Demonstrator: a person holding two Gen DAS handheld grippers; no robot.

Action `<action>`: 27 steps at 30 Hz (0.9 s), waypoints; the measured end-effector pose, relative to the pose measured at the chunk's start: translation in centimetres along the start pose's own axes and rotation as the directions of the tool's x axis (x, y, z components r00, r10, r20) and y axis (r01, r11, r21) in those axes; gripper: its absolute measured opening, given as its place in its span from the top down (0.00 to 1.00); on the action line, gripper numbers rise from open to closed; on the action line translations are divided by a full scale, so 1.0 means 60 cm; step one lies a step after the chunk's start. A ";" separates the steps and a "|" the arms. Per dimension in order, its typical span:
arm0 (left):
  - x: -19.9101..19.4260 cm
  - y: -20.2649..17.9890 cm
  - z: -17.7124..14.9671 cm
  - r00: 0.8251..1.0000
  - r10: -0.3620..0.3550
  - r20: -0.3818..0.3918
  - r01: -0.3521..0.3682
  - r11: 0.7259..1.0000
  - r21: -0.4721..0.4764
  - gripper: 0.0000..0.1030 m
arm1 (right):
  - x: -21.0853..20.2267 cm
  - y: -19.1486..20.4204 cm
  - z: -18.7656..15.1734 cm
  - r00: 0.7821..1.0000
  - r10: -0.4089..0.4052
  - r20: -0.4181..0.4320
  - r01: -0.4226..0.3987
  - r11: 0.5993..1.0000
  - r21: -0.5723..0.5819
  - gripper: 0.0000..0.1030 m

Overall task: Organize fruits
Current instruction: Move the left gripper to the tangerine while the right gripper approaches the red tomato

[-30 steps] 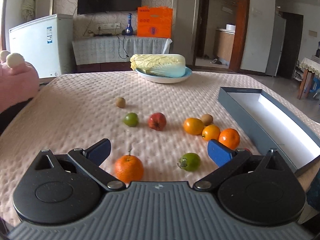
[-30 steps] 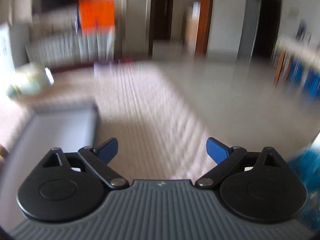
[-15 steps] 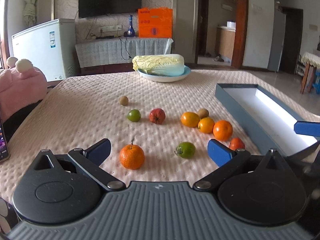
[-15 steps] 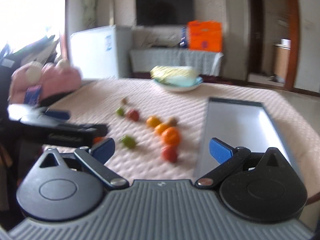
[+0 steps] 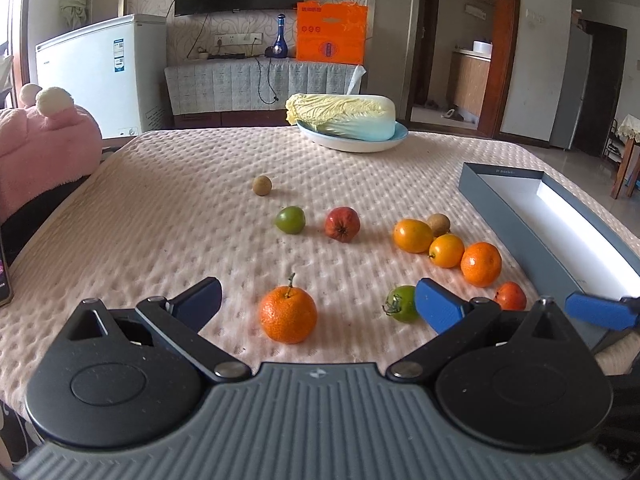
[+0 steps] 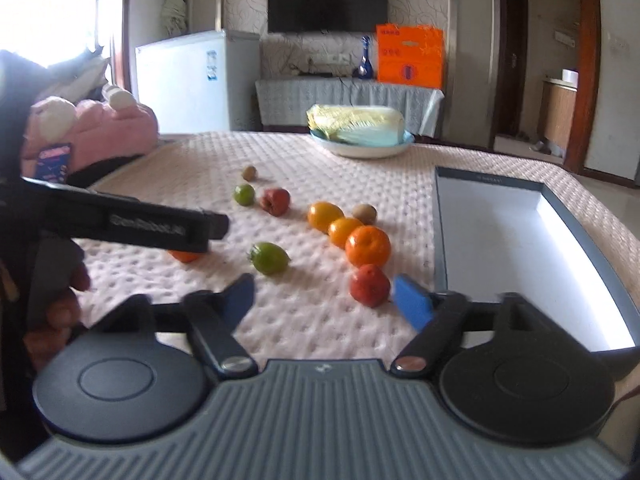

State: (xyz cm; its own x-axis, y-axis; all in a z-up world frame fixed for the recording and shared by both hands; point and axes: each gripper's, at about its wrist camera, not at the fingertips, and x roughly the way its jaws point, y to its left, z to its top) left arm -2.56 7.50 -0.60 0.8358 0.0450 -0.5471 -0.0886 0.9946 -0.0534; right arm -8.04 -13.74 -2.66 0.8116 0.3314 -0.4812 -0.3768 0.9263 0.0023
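- Scattered over a pink, bumpy tablecloth point(image 5: 160, 208) lie small fruits, none of them in the box.
- Nearest the left gripper point(image 5: 318, 304) sits a round orange with a short stem point(image 5: 288, 314); its peel is bright and dimpled, and it lies between the wide-spread blue pads without touching either.
- Just right of it a green tomato point(image 5: 402, 303) with a dark calyx lies partly behind the right-hand pad.
- Further right a tight diagonal row forms: a yellow-orange fruit point(image 5: 412, 235), a smaller one point(image 5: 446, 251), then a mandarin point(image 5: 481, 264), with a brown kiwi-like fruit point(image 5: 439, 223) touching the back of the row.
- A small red fruit point(image 6: 370, 285) lies nearest the right gripper point(image 6: 324, 300), just beside its right pad and not pressed by it.
- The right gripper's jaws have just been closing and stand half-wide, with only cloth between them.
- Toward the table's middle lie a red apple-like fruit point(image 5: 342, 224) and a green fruit point(image 5: 290, 220) near each other, and a lone brown fruit point(image 5: 262, 185) beyond them.
- A long grey box with a white inside point(image 5: 520, 216) rests open at the right edge of the table.
- A cabbage point(image 5: 340, 114) rests on a pale plate point(image 5: 396, 140) at the far edge.
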 end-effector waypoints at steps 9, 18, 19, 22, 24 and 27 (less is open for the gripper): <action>0.011 0.012 0.003 1.000 -0.010 -0.004 0.010 1.000 -0.021 0.00 | 0.030 -0.011 -0.003 0.998 -0.020 -0.058 0.022 0.999 0.044 0.33; 0.019 0.008 0.001 0.999 -0.028 -0.027 0.027 1.000 -0.004 0.05 | 0.036 -0.012 -0.003 0.997 -0.051 -0.054 0.053 0.998 0.031 0.35; 0.020 0.009 0.000 0.999 -0.030 -0.034 0.030 1.000 -0.005 0.05 | 0.036 -0.012 -0.003 0.997 -0.054 -0.053 0.056 0.998 0.029 0.35; 0.022 0.009 -0.001 0.999 -0.029 -0.036 0.029 1.000 0.000 0.05 | 0.038 -0.013 -0.002 0.997 -0.060 -0.047 0.062 0.998 0.030 0.35; 0.025 0.010 -0.002 0.998 -0.036 -0.044 0.036 0.999 -0.004 0.05 | 0.040 -0.013 0.000 0.997 -0.072 -0.040 0.073 0.997 0.032 0.35; 0.030 0.009 -0.004 0.998 -0.039 -0.058 0.040 0.999 0.006 0.07 | 0.050 -0.012 0.001 0.995 -0.089 -0.047 0.091 0.995 0.031 0.44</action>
State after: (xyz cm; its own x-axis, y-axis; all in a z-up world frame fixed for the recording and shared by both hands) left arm -1.21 8.07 -1.84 0.8059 0.0006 -0.5921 -0.0524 0.9961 -0.0704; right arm -5.32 -13.40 -4.03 0.8199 0.2383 -0.5205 -0.2876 0.9577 -0.0145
